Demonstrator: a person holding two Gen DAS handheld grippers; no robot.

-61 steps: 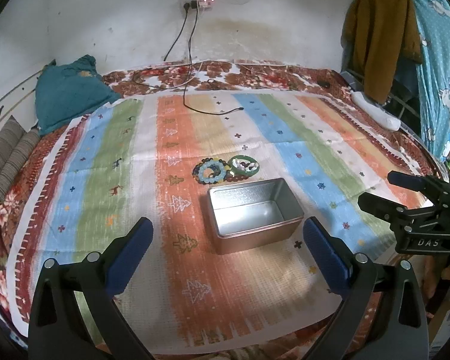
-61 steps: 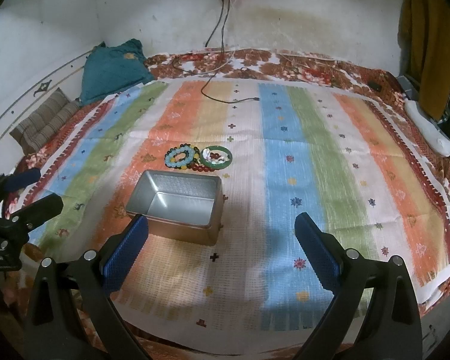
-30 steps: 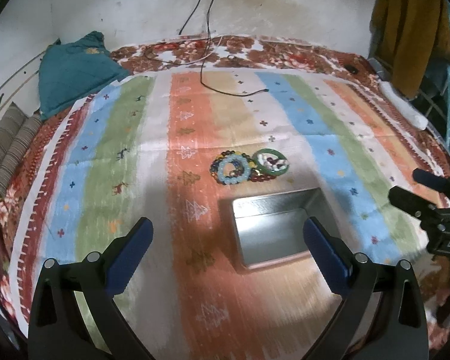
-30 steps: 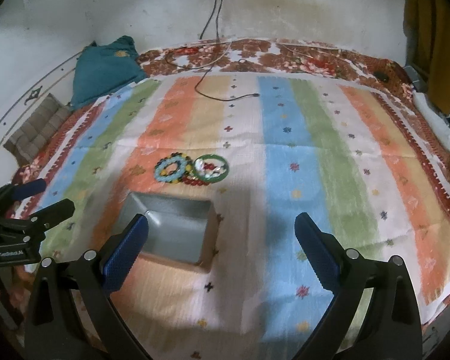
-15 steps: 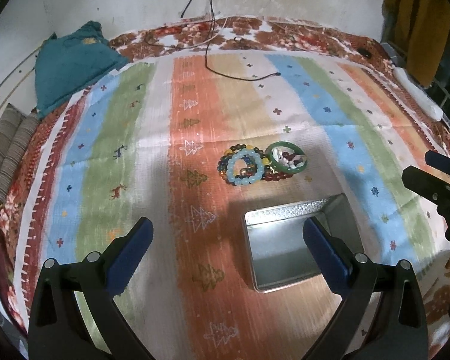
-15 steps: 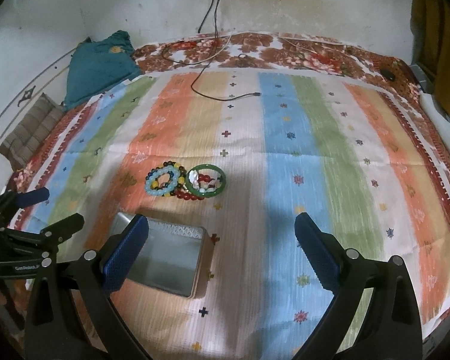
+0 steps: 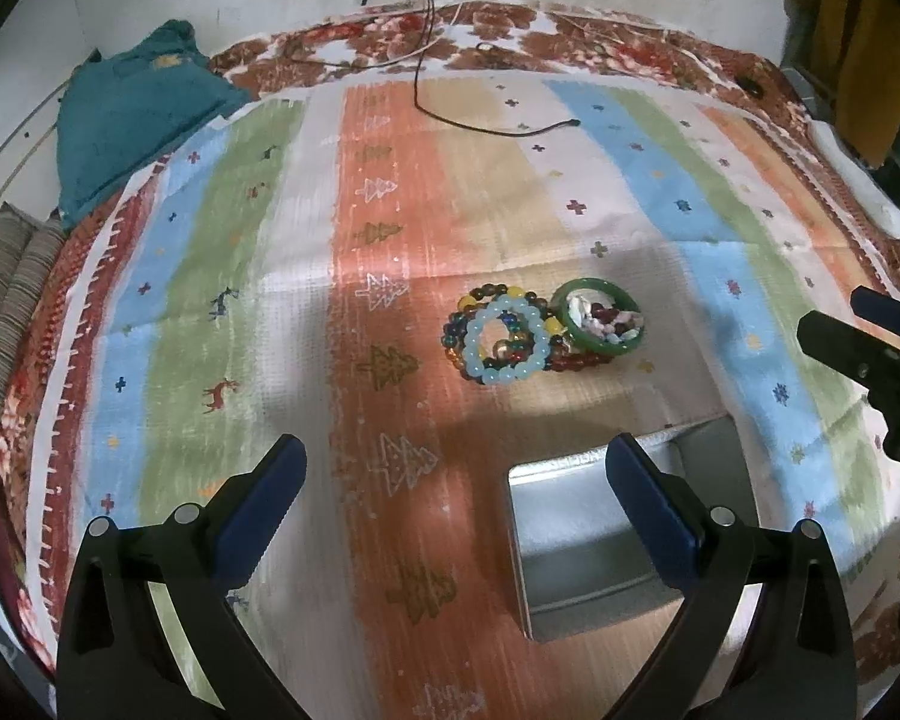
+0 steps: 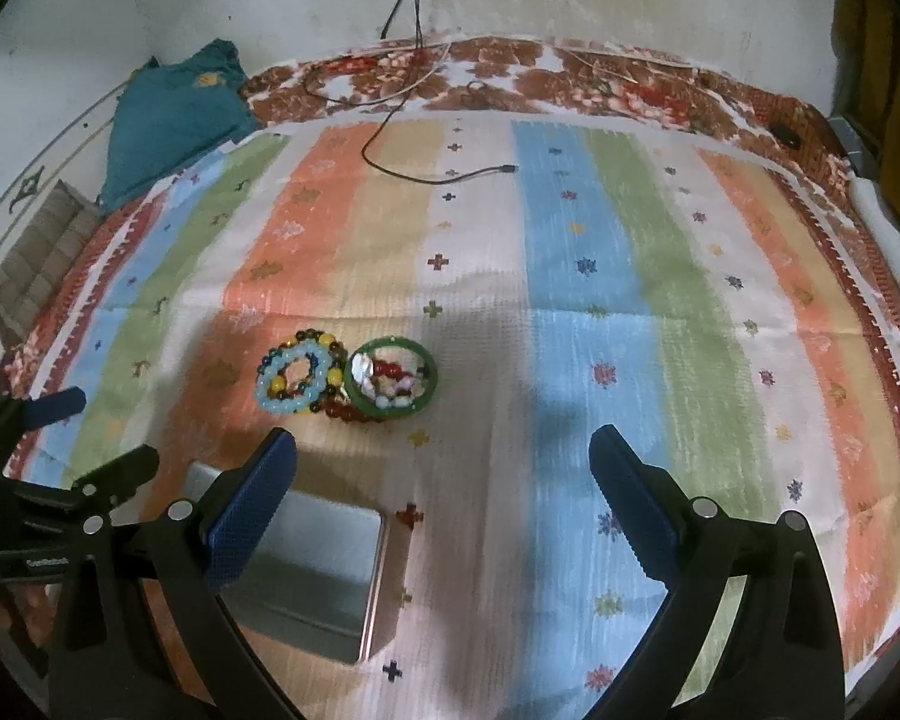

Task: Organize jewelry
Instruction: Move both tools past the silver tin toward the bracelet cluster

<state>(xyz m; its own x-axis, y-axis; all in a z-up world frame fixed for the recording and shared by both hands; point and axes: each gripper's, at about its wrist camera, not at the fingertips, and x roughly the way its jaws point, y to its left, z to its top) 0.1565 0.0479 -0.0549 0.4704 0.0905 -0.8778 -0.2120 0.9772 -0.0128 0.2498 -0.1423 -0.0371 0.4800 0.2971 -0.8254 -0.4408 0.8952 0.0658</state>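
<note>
Both units held above the striped blanket [image 8: 570, 360] that covers the bed; nothing grasped yet. My left hand-held gripper [image 7: 456, 495] has its jaws spread wide and empty; my right hand-held gripper [image 8: 441, 483] likewise wide and empty.

Jewelry sits as one small cluster near the middle of the blanket, on the orange and beige stripes: a light-blue bead bracelet [image 7: 508, 340] lying on top of a multicoloured bead bracelet [image 7: 480, 300], a dark red bead strand [image 7: 576, 360] partly under them, and a green bangle [image 7: 600, 324] touching their right side with loose pale and red stones [image 7: 606, 318] inside its ring.

The open metal tin [image 7: 576, 546] stands between the cluster and the blanket's near edge, and looks empty as far as the left finger lets me see.

Step in hand, as I judge it: approach for the first pick. Next move calls for lowering one unit over the cluster, straddling a single bracelet's rim, and closing without dragging its neighbours; the pieces overlap, so the top blue one looks the cleanest start
</note>
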